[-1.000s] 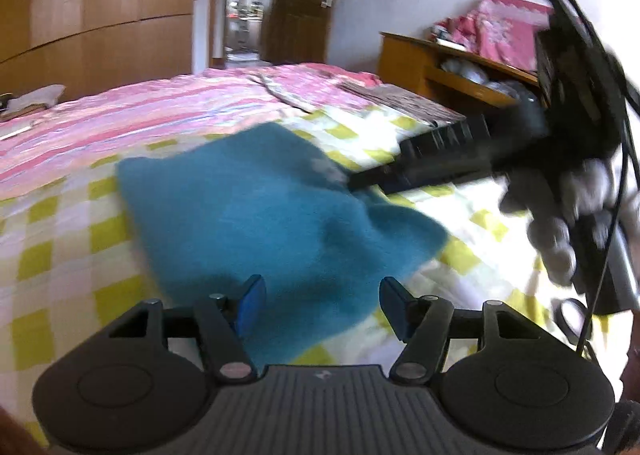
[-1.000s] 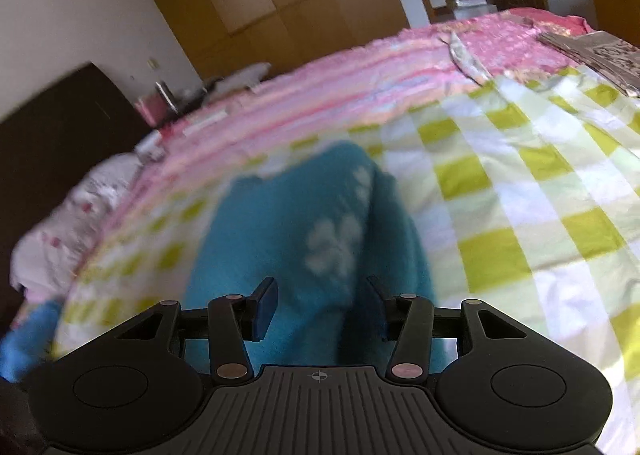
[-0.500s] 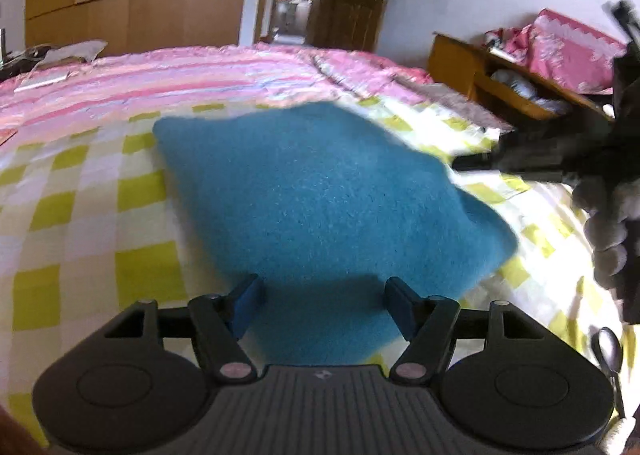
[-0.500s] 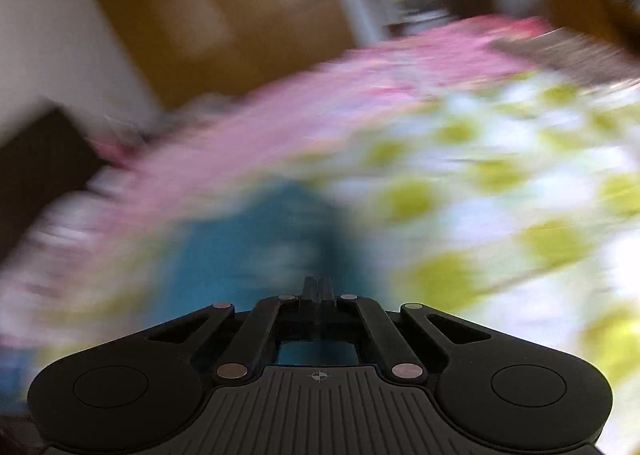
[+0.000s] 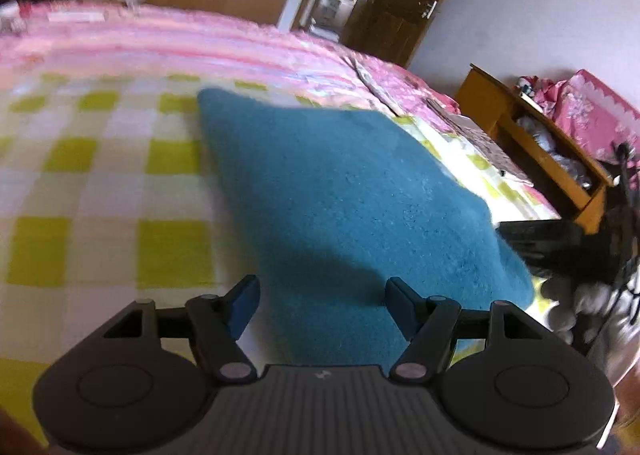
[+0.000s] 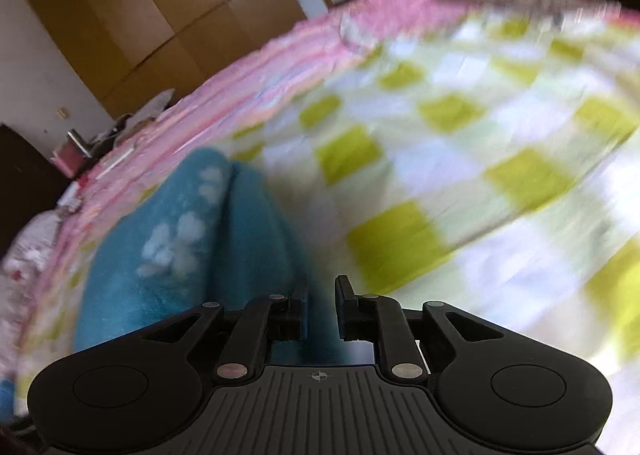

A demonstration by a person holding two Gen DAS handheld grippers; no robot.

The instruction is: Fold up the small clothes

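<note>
The teal fleece garment (image 5: 360, 191) lies spread on the checked bedsheet (image 5: 100, 183). The right gripper (image 6: 321, 305) has its jaws narrowed, just reopening slightly, pinching the garment's edge, likely for folding. The left gripper (image 5: 320, 295) hovers, jaws wide and empty, over the near edge.

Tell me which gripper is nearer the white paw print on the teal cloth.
Right. The right gripper has a fold of the teal cloth between its nearly closed jaws, just below the paw print. The left gripper is open over the cloth's plain side; no print shows there.
</note>
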